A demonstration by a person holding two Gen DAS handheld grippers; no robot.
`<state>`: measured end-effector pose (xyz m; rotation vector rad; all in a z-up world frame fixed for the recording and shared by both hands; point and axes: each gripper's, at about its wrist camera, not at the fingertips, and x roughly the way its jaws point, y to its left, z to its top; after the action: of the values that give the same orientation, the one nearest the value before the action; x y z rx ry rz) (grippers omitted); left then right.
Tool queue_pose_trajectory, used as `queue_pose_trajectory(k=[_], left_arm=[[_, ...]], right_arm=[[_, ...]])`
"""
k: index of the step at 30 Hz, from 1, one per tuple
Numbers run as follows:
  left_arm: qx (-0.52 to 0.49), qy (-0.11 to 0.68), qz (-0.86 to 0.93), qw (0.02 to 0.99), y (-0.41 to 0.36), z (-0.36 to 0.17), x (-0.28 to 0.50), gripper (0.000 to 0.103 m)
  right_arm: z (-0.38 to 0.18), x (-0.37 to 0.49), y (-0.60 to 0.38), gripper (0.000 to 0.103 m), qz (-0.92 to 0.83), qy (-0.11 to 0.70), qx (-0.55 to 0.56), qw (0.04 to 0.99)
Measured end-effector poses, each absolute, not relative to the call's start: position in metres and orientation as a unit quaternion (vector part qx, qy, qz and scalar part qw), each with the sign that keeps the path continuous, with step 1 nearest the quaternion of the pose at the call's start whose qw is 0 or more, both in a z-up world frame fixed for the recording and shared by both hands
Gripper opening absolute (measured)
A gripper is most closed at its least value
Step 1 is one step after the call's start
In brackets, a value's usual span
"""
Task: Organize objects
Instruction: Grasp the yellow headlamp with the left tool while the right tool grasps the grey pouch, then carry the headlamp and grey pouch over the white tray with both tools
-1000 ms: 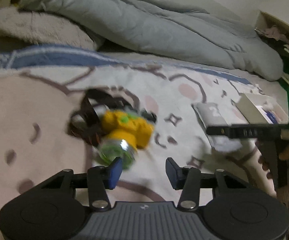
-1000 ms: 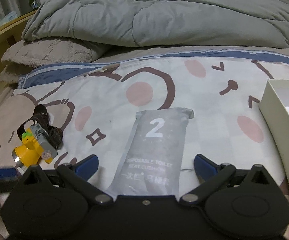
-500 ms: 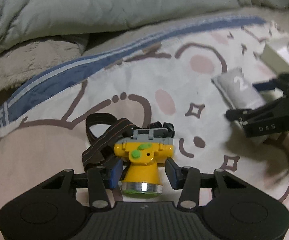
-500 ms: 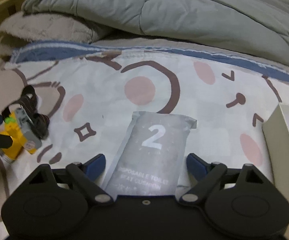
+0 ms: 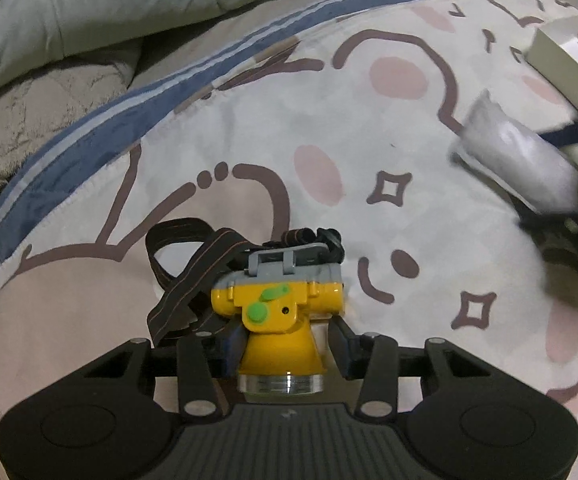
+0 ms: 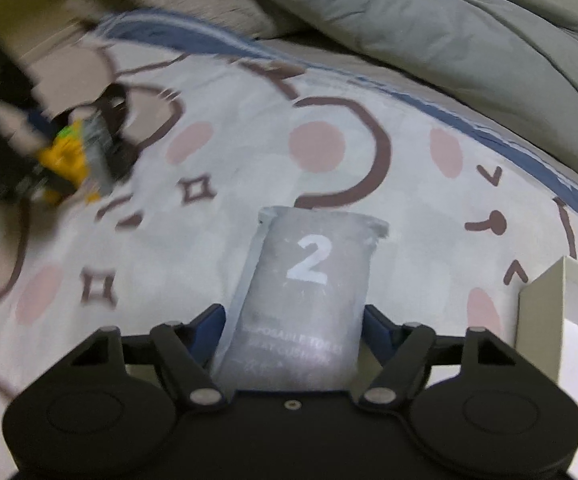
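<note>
Both grippers point steeply down at the bedsheet [image 5: 249,120]. The left gripper [image 5: 285,350] is closing, its pads against the yellow cone of the headlamp [image 5: 279,320], whose strap lies behind. The right gripper [image 6: 295,330] is closing around the grey packet [image 6: 305,300], pads at its edges. Only the right view shows the packet's "2" and the box [image 6: 545,312] wall beside it.
</note>
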<state>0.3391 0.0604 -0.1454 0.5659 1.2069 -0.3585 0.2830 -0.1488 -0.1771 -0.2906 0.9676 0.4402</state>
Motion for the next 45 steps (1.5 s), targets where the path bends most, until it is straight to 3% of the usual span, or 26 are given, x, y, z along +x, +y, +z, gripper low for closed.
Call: queue_pose_trajectory(k=[9, 16, 19, 36, 45], left_arm=[[0.23, 0.581, -0.132, 0.769, 0.065, -0.165, 0.349, 0.043], [0.156, 0.528, -0.099, 0.829, 0.079, -0.159, 0.328, 0.043], [0.119, 0.507, -0.08, 0.85, 0.086, -0.153, 0.316, 0.043], [0.047, 0.398, -0.033, 0.916, 0.078, -0.055, 0.236, 0.043], [0.039, 0.382, -0.031, 0.923, 0.048, -0.029, 0.191, 0.043]], right_arm=[[-0.175, 0.262, -0.162, 0.076, 0.236, 0.479, -0.156, 0.831], [-0.176, 0.26, -0.17, 0.057, 0.238, 0.461, -0.124, 0.846], [-0.174, 0.26, -0.174, 0.055, 0.229, 0.446, -0.113, 0.858], [-0.095, 0.226, -0.195, 0.055, 0.184, 0.358, -0.065, 0.913], [-0.064, 0.19, -0.217, 0.055, 0.185, 0.322, -0.057, 0.927]])
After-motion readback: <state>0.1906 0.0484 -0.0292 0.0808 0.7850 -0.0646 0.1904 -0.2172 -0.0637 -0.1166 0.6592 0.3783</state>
